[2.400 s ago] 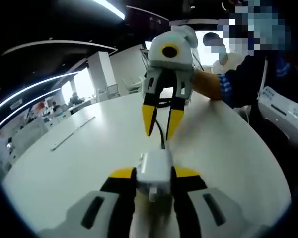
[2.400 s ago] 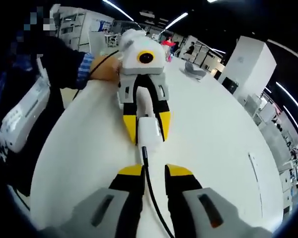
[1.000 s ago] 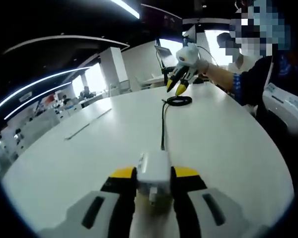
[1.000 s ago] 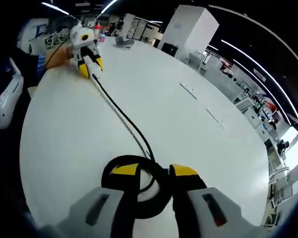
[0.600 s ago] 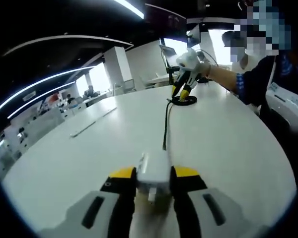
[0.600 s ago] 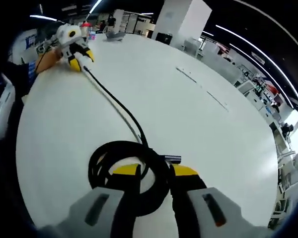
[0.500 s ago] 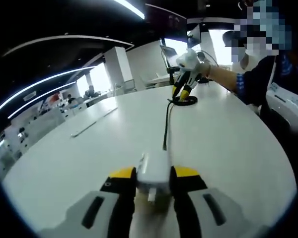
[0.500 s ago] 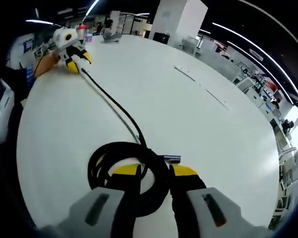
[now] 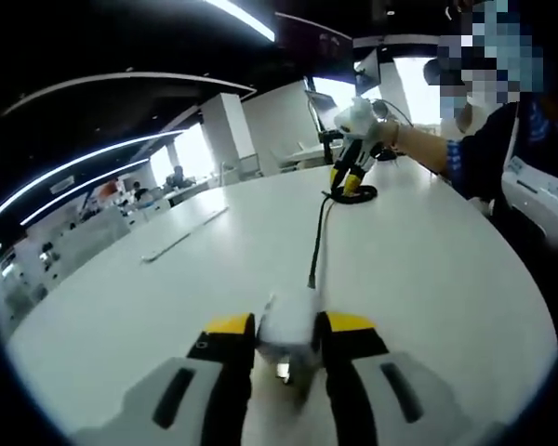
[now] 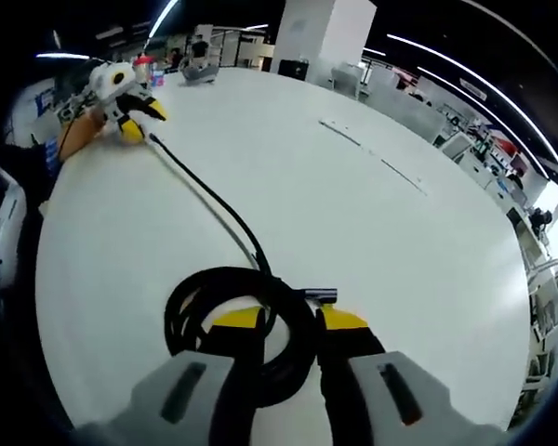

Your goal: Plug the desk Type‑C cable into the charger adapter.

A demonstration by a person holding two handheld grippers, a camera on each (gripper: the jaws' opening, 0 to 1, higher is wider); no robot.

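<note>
Black cable [image 10: 225,222] in white adapter [image 9: 287,327]

Both grippers, the left gripper [image 9: 285,327] and the right gripper [image 10: 282,321], have yellow-tipped black jaws on light grey bodies; the person's sleeve [image 9: 488,149] is dark blue.

This is a large open-plan office. A wide, round white tabletop [image 10: 372,214] fills the foreground, with a thin cover strip [image 10: 372,153] set into its surface. Long light strips [image 9: 93,158] run across a dark ceiling. A thick white pillar [image 10: 312,32] stands past the table; another white pillar [image 9: 231,135] rises beside bright windows [image 9: 181,153]. Rows of desks [image 10: 446,125] with office clutter stretch away along one side. People [image 9: 177,177] sit or stand far off, too small to tell more.
</note>
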